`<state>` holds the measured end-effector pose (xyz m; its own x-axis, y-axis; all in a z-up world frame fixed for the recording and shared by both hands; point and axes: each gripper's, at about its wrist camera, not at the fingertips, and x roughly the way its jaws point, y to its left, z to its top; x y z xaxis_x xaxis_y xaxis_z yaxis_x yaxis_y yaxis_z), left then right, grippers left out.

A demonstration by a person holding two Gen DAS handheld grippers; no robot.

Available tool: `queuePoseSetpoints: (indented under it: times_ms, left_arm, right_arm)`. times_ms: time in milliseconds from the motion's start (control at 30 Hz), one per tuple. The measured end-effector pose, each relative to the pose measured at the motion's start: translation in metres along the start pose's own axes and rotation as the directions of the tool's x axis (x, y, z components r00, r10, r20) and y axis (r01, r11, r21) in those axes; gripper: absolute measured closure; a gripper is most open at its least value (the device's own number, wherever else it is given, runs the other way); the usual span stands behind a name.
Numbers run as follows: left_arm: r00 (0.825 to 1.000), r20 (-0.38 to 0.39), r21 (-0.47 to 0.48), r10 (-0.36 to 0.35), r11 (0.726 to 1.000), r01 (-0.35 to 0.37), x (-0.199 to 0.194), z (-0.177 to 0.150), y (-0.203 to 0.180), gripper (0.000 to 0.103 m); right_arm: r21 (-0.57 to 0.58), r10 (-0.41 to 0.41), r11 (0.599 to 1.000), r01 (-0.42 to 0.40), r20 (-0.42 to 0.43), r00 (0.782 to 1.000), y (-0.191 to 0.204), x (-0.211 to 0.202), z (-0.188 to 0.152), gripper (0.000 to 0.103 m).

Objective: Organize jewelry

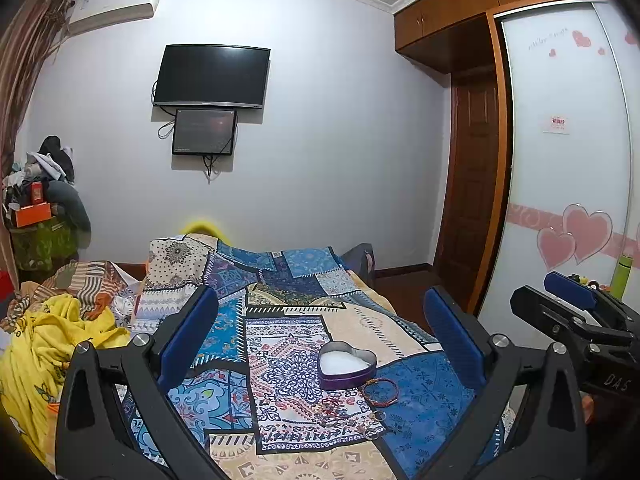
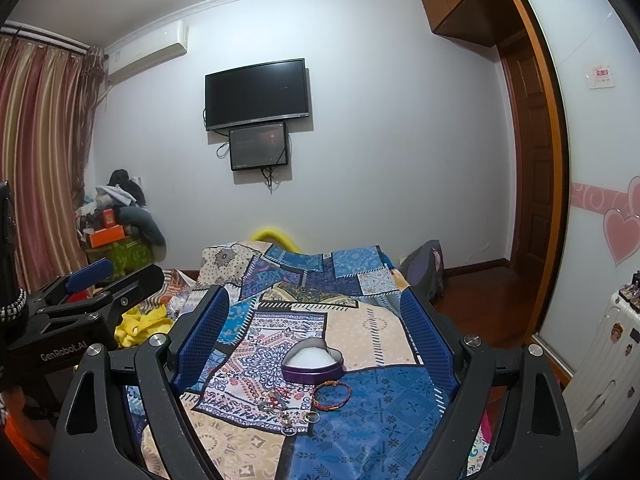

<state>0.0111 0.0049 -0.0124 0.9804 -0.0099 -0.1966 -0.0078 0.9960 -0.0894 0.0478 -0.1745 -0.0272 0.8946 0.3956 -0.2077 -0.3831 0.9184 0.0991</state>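
Note:
A purple heart-shaped tin [image 1: 347, 365] with white lining sits open on the patterned bedspread [image 1: 280, 320]; it also shows in the right wrist view [image 2: 312, 362]. A red cord bracelet [image 1: 380, 391] lies just in front of it, also seen in the right wrist view [image 2: 332, 396]. Small rings and chains [image 1: 348, 416] lie scattered beside the bracelet, also visible in the right wrist view [image 2: 288, 412]. My left gripper [image 1: 324, 336] is open and empty above the bed. My right gripper [image 2: 316, 332] is open and empty, held to the right of the left one.
A yellow blanket [image 1: 52, 344] lies at the bed's left. A clothes pile [image 2: 116, 216] stands in the far left corner. A wardrobe with heart stickers [image 1: 568, 160] lines the right wall, with a white suitcase [image 2: 600, 368] beside it. A TV [image 1: 212, 76] hangs ahead.

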Motion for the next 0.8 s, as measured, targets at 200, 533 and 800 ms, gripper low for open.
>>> queuePoseSetpoints:
  times_ms: [200,533,800]
  left_arm:
    - [1.0,0.001,-0.003,-0.003,1.0,0.003,-0.0006,0.002,0.001,0.0]
    - [1.0,-0.003,-0.003,-0.006,1.0,0.006,-0.0006,0.0032,0.0006,0.0]
    - [1.0,-0.009,-0.003,-0.013,1.0,0.013,0.001,0.0003,0.0003,0.0]
  right_arm:
    - [0.0,-0.002,1.0,0.002,-0.004,1.0,0.0002,0.0018,-0.0016,0.018]
    - [0.001,-0.002,1.0,0.002,-0.005,1.0,-0.0006,0.0024,-0.0025,0.018]
    - [-0.003,-0.005,1.0,0.005,-0.024,1.0,-0.0014,0.0071,-0.007,0.018]
